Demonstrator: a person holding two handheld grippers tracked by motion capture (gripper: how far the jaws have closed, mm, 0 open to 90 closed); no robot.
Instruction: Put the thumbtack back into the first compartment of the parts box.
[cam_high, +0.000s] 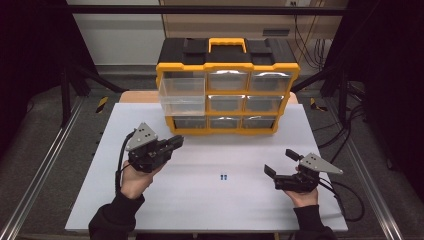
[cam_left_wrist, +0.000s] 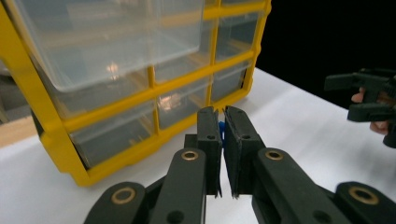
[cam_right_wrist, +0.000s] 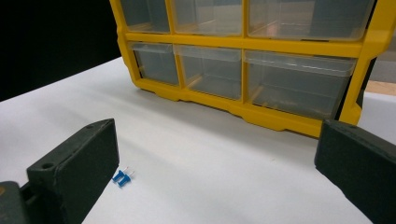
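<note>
A yellow and black organizer (cam_high: 227, 87) with clear drawers stands at the back of the white table (cam_high: 200, 205). Its top-left drawer (cam_high: 182, 95) is pulled out. My left gripper (cam_high: 176, 141) hovers in front of that drawer, raised off the table. In the left gripper view its jaws (cam_left_wrist: 222, 122) are shut on a small blue piece (cam_left_wrist: 221, 132). Two small blue pins (cam_high: 223, 176) lie side by side on the table's middle, and show as blue pins (cam_right_wrist: 122, 177) by my right gripper's left jaw. My right gripper (cam_high: 280, 162) stands open near the table, with nothing between its jaws.
The organizer (cam_right_wrist: 243, 56) fills the far side in the right gripper view, its lower drawers pushed in. The other hand's gripper (cam_left_wrist: 366, 95) appears at the right edge of the left gripper view. Black frame posts and cables flank the table.
</note>
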